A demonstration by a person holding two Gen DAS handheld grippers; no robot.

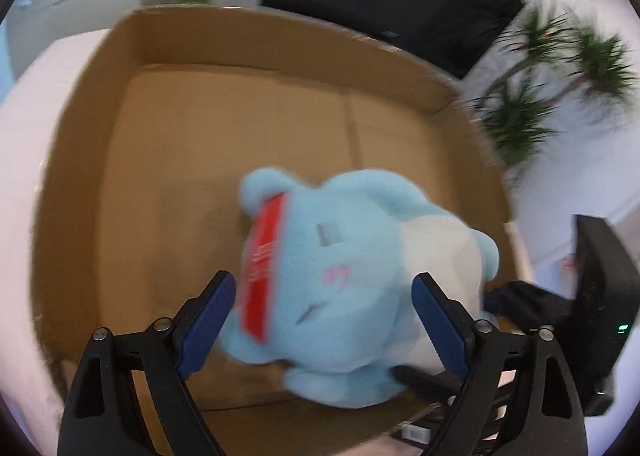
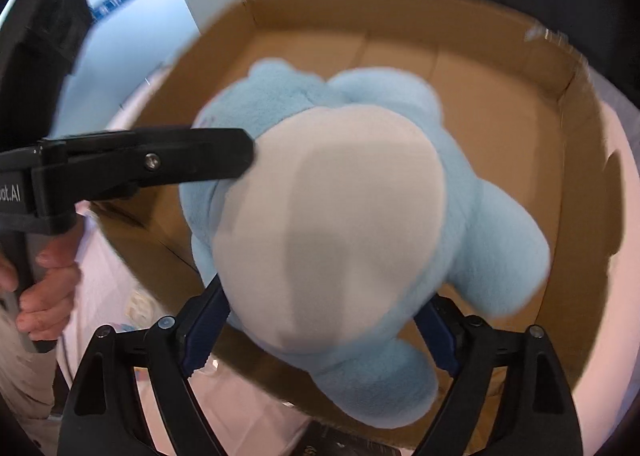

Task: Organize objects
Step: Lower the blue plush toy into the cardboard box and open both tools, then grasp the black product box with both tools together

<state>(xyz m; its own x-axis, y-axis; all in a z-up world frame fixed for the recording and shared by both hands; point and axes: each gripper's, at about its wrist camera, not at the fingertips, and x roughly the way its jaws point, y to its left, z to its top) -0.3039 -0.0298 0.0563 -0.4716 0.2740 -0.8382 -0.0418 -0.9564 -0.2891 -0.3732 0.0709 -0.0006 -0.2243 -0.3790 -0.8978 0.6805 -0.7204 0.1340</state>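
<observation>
Together, both hand-held grippers (image 1: pixel 324 320) (image 2: pixel 320 332) around blue plush (image 1: pixel 344 296) over cardboard box (image 1: pixel 240 127).

The box (image 1: pixel 280 55) is open on top, and its far floor is bare, so a gripper can go in there. The plush (image 1: pixel 344 296) fills the near part. The box walls stand all around. The left gripper (image 2: pixel 224 155) touches the plush's side.
</observation>
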